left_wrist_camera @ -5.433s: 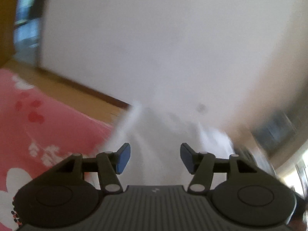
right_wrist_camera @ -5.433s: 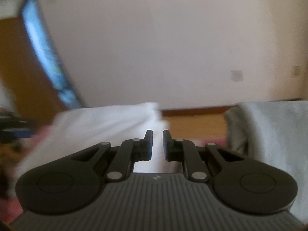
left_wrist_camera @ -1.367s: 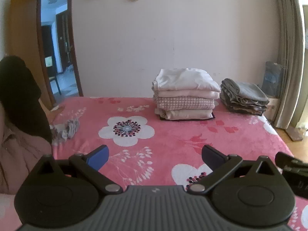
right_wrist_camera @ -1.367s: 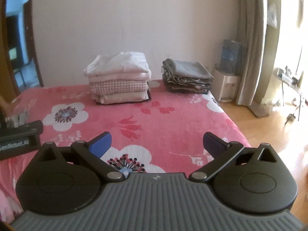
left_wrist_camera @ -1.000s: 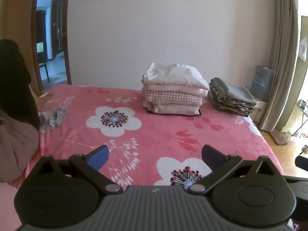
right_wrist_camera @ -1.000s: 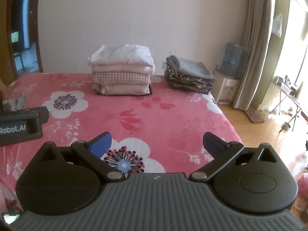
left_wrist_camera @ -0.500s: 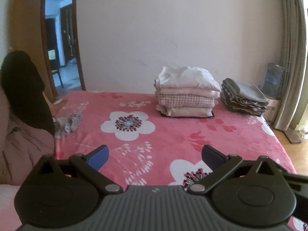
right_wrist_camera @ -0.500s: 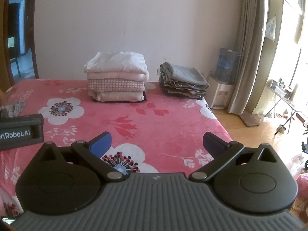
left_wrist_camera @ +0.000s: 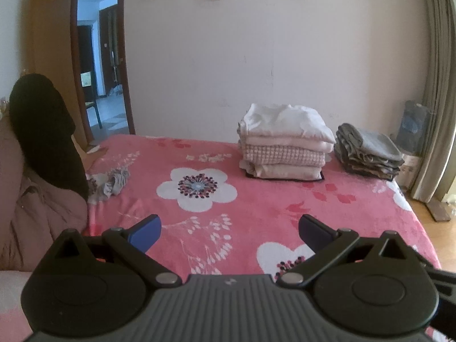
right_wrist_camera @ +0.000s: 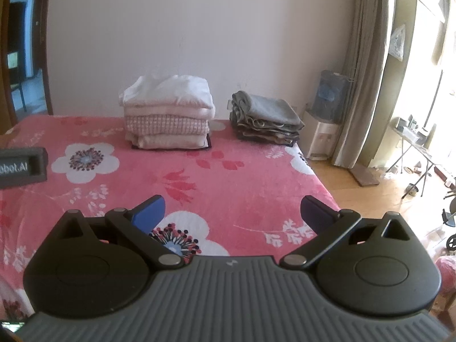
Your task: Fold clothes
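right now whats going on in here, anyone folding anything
Nobody is folding at this moment. Both the left hand-held gripper and the right hand-held gripper are open and empty above the pink floral bed. Two folded stacks sit at the far edge: a pale stack and a grey stack. A crumpled grey garment lies unfolded near the bed's left side.

both wrist views look level across the bed (left_wrist_camera: 256,213) toward the shared folded stacks (right_wrist_camera: 168,114).
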A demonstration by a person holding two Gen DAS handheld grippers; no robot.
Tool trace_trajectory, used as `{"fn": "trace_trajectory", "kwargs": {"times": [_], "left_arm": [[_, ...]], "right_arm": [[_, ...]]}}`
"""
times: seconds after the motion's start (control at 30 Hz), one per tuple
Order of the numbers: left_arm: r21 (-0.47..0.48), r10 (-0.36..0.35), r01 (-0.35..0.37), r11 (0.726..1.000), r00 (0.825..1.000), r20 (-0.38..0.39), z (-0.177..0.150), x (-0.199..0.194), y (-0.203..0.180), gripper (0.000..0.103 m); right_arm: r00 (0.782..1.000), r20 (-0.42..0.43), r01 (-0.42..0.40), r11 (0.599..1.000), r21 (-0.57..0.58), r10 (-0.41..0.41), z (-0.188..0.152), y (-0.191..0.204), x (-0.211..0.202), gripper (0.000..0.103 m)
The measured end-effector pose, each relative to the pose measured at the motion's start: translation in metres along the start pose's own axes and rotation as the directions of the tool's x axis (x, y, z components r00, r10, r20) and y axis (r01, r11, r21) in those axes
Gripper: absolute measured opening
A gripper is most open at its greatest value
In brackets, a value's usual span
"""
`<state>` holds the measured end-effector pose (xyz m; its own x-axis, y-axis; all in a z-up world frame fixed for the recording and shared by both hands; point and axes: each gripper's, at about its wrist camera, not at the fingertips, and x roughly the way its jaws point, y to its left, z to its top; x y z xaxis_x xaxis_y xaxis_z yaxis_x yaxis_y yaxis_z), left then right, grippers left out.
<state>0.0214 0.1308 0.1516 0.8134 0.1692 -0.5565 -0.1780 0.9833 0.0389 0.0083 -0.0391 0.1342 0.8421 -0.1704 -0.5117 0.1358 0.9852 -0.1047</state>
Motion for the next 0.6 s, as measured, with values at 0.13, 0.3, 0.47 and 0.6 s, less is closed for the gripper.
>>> {"fn": "trace_trajectory", "kwargs": {"times": [0.13,0.3,0.47,0.6], "left_arm": [[0.011,0.008,-0.008,1.0,1.0,-0.018,-0.0023,0.0012,-0.0016,0.103],[0.018,0.011,-0.011,1.0,1.0,-0.029,-0.0056,0.0015,-0.0025,0.103],[0.019,0.015,-0.014,1.0,0.999,-0.043,-0.0084,0.0036,-0.0029,0.103],[0.023,0.019,-0.018,1.0,0.999,-0.041,-0.0093,0.0037,-0.0049,0.103]], "right_arm": [[1.0,0.006,-0.007,1.0,0.005,0.007,0.0005,-0.0006,-0.0034,0.102],[1.0,0.007,-0.012,1.0,0.005,0.012,-0.0001,0.0009,-0.0048,0.102],[1.0,-0.007,-0.016,1.0,0.013,0.017,-0.0013,-0.0007,-0.0018,0.102],[1.0,-0.014,-0.018,1.0,0.019,0.018,-0.0015,-0.0015,-0.0007,0.102]]}}
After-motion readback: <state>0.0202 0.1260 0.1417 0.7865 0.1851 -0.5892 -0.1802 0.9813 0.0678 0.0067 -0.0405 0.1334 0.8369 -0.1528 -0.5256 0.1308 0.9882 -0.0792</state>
